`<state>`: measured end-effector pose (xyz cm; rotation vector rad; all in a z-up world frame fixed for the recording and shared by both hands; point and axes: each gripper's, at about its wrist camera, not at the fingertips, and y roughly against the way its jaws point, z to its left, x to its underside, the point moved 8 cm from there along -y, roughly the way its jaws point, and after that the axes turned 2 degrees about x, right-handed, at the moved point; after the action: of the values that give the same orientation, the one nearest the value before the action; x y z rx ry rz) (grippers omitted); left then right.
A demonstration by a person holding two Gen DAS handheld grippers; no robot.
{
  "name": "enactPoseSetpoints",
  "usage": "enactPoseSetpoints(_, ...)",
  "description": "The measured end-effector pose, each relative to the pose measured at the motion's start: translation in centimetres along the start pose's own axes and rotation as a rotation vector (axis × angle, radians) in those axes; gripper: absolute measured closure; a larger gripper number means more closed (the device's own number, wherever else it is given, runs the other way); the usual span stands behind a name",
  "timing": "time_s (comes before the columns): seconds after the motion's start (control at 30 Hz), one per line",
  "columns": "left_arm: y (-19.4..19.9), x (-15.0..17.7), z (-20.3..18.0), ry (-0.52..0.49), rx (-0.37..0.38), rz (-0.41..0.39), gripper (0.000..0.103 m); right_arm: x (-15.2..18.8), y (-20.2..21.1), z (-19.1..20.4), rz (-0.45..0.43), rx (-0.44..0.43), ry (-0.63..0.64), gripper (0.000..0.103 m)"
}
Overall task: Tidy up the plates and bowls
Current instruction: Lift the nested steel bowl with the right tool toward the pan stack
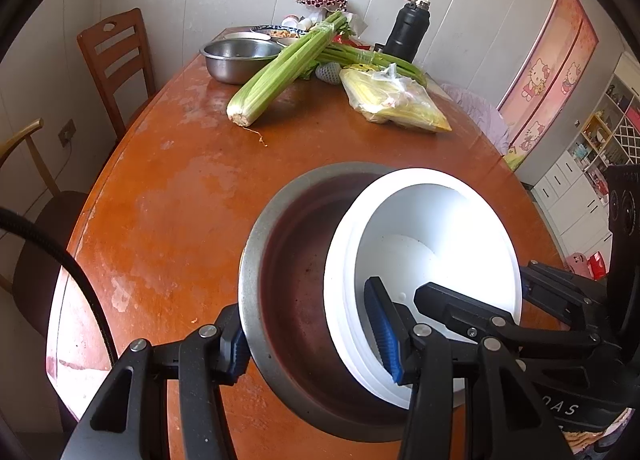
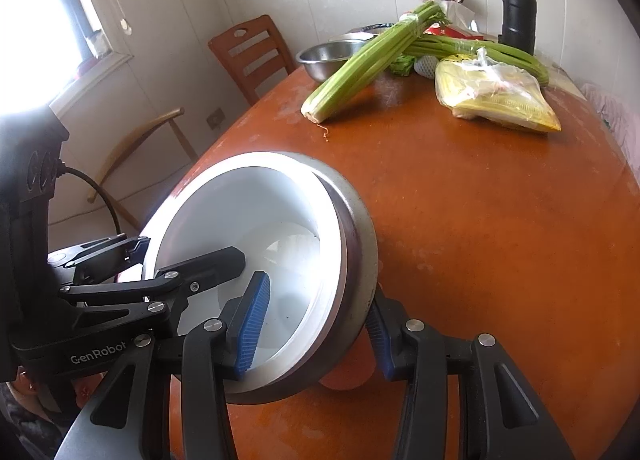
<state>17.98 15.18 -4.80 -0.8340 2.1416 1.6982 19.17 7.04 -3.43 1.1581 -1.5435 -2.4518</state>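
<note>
Blue-padded fingers (image 1: 382, 330) straddle the steel bowl's (image 1: 280, 260) wall, white bowls (image 1: 440, 228) nested inside.

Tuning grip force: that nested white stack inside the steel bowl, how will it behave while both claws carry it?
The white bowls look thin and light, probably rigid. They sit off-centre and tilted in the steel bowl, so they may slide against its smooth wall. The left claw and right claw each pinch across both rims, which likely restrains that.
</note>
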Motion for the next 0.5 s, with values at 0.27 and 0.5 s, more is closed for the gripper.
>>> enactPoseSetpoints(0.27, -1.0, 0.3, 0.4, -0.003, -0.022, 0.009, 0.053, 0.2, -1.2, -0.3, 0.017, 0.015, 0.010, 0.054)
enactPoseSetpoints(0.5, -1.6, 0.7, 0.4, -0.009, -0.032, 0.019, 0.053, 0.4, -1.7, -0.7, 0.023, 0.041, 0.016, 0.054)
